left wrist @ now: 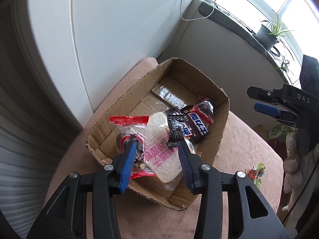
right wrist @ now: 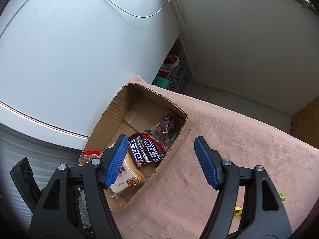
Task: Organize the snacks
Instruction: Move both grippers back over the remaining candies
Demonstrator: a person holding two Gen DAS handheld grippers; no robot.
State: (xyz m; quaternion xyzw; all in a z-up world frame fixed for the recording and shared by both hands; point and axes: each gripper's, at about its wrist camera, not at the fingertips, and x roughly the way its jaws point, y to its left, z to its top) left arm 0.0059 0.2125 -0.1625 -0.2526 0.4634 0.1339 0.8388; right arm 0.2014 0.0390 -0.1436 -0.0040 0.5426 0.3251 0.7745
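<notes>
Left wrist view suggests most snacks are already being kept in the cardboard box [left wrist: 199,75], while loose candies [left wrist: 256,172] are still being left on the pink cloth [left wrist: 249,139]; left gripper [left wrist: 157,149] and right gripper [right wrist: 161,155] are being held spread, empty.

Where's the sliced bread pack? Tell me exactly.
In the left wrist view, the bread pack lies inside the cardboard box, between the red-edged snack bag and the chocolate bars.
</notes>
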